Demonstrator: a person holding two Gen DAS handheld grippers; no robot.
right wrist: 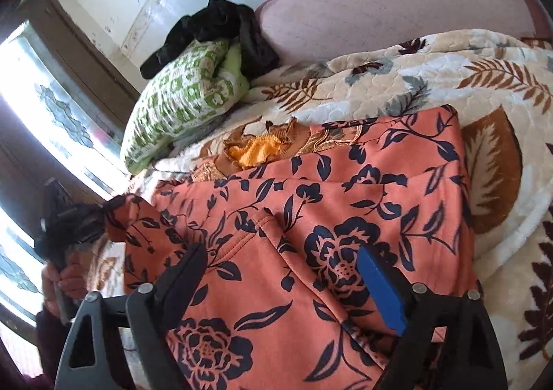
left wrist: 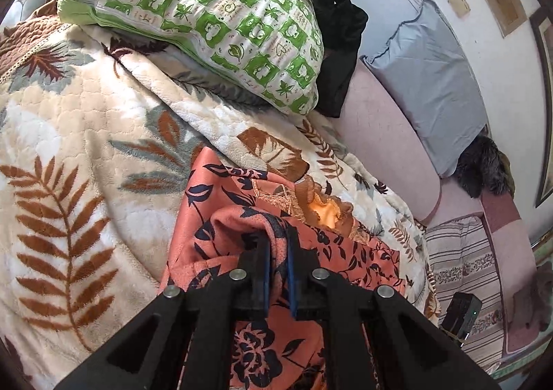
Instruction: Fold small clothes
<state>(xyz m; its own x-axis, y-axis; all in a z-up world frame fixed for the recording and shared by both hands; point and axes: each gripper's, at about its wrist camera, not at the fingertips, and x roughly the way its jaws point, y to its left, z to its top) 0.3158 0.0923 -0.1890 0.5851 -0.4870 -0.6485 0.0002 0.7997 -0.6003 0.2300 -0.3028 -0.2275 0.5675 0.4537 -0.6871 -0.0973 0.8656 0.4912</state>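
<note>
Firstly, left wrist view: the left gripper [left wrist: 276, 248] has its jaws pressed together, pinching a raised fold of the orange floral garment [left wrist: 221, 203]. That garment lies on the leaf-print blanket [left wrist: 86, 134], which covers the bed. Beyond the garment, further up the blanket, a green-and-white checked pillow [left wrist: 214, 20] rests with a black cloth [left wrist: 331, 20] bunched behind it. A patch of yellow-orange fabric [left wrist: 328, 213] shows at the garment's far edge, beside brown lace trim. Right of the blanket runs a pink headboard or bolster [left wrist: 387, 141], with a grey-blue pillow [left wrist: 432, 79] leaning on the wall and a dark furry thing [left wrist: 480, 165] below it. A small black device [left wrist: 461, 315] sits low, right of the blanket's edge. Right wrist view: the right gripper [right wrist: 293, 283] has its jaws spread wide over the garment [right wrist: 345, 203], one blue pad [right wrist: 380, 289] visible; nothing is pinched between them, the cloth lying flat beneath. The garment is spread across the blanket [right wrist: 466, 79], a seamed hem crossing it between the jaws. At the garment's left corner the left gripper [right wrist: 69, 217] is seen clamping a bunched tip of the cloth, a hand [right wrist: 65, 279] below it. The checked pillow [right wrist: 179, 103] and black cloth [right wrist: 214, 30] lie beyond the garment, by a bright window [right wrist: 41, 103].
</note>
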